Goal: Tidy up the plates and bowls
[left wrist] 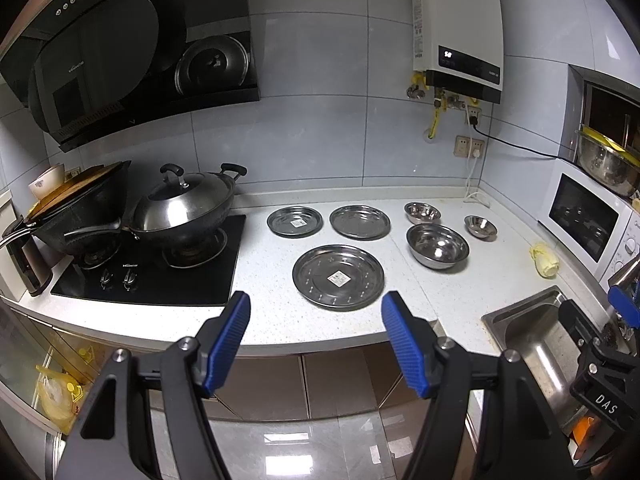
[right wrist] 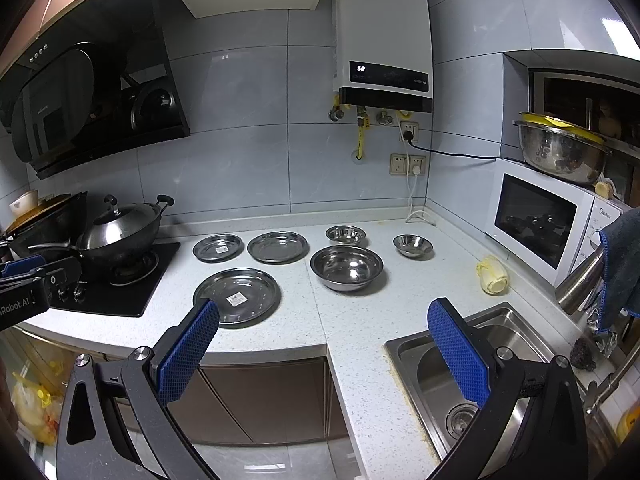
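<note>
Far off to the left of the left gripper (left wrist: 316, 336) a black stove (left wrist: 152, 276) holds a wok with a lid (left wrist: 182, 210). The left gripper is wide open, holds nothing, and hangs in front of the counter edge. Just ahead of it, between its blue fingers (left wrist: 230, 344), lies the big plate (left wrist: 338, 276) with a white sticker. Behind that plate, farther ahead, sit two smaller plates side by side, the sticker plate (left wrist: 295, 221) and the plain plate (left wrist: 359, 221). Ahead and to the right stands the big bowl (left wrist: 437, 245), with two little bowls near it, the back bowl (left wrist: 422, 212) and the right bowl (left wrist: 480, 227). The right gripper (right wrist: 324, 350) is wide open too and holds nothing. The big plate is by its left finger, and the sink (right wrist: 500, 344) is under its right finger. A white microwave (right wrist: 552, 220) stands far to the right.
</note>
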Motion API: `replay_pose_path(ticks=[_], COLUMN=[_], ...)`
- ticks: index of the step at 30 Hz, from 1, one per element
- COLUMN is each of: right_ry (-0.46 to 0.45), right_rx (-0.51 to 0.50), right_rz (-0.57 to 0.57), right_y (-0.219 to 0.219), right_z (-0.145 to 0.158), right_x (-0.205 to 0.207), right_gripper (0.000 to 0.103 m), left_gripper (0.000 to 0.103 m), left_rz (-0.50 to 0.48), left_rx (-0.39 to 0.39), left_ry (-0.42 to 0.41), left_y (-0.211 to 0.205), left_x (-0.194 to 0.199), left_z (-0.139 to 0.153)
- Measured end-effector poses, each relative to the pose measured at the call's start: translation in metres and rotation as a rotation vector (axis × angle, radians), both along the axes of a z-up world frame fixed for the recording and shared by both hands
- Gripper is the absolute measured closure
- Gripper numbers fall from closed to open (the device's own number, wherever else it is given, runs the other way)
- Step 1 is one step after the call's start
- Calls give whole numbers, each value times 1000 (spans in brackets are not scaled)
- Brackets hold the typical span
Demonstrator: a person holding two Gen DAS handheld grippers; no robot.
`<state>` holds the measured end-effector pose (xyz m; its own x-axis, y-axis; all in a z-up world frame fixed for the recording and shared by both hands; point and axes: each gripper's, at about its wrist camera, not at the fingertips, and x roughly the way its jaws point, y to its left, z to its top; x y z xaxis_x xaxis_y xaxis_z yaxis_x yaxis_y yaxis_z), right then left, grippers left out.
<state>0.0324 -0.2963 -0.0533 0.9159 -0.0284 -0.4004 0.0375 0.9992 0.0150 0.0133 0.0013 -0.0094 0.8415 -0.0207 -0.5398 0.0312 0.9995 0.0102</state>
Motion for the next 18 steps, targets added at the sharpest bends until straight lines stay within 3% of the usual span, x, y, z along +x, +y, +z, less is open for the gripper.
replay_pose_path(ticks=[9, 18], right_ry=[-14, -136], right_rx=[0, -32], right_rz=[-12, -21], right_y=[0, 23], right_z=[3, 30], right_x=[3, 27], right_gripper=[1, 1], left_gripper=[36, 36], left_rz=[2, 28], left_rx=[12, 29], left_ry=[-24, -107], left_y=[0, 12], left_x=[4, 37], left_z=[4, 23])
